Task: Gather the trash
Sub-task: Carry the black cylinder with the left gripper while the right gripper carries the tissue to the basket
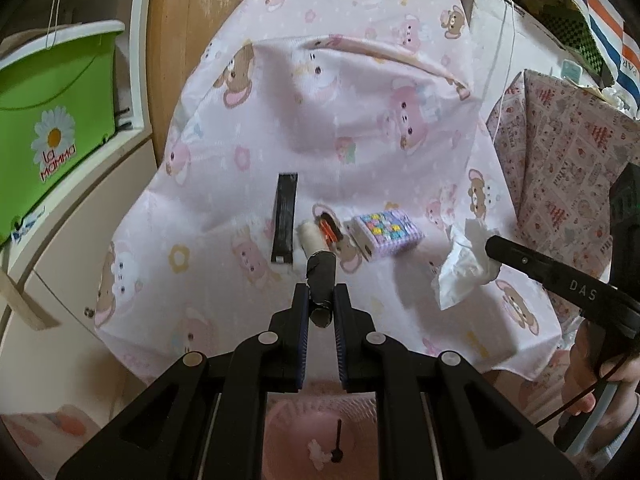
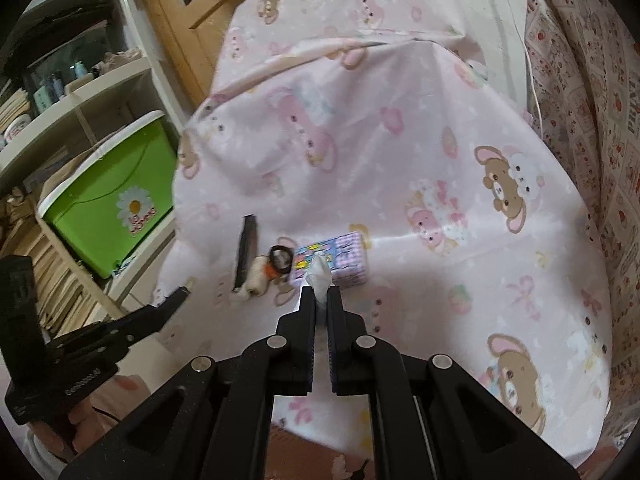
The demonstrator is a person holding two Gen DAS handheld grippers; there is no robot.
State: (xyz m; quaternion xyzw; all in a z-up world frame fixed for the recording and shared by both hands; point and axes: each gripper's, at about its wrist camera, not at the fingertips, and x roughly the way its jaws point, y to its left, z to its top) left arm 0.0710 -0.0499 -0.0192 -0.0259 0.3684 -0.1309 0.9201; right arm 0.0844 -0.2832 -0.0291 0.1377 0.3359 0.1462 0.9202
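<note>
At the far left of both views sits the green bin (image 1: 56,120), on a shelf and away from the work; nothing shows it is part of the collecting.

Moving right in the left wrist view, a black strip (image 1: 285,218) lies flat on the pink cloth (image 1: 360,120) just left of centre, untouched. Beside it your left gripper (image 1: 321,300) is closed narrowly on a dark cardboard tube (image 1: 321,280), which is lifted clear of the cloth and points forward. Past its tip, a white spool (image 1: 311,239) and a small orange-and-black piece (image 1: 328,228) still rest on the cloth, touching or nearly so, and just right of them lies the purple patterned box (image 1: 390,232).

Toward the right edge, your right gripper (image 2: 321,292) pinches a crumpled white tissue (image 1: 466,268), held above the cloth; in the right wrist view only its tip pokes out between the fingers.

At the bottom centre of the left view, a pink basket (image 1: 320,412) lies below the table edge, with a scrap or two inside, though I cannot tell what they are.

I judge you midway: two pieces in hand, not yet dropped, and roughly four things left on the cloth.
</note>
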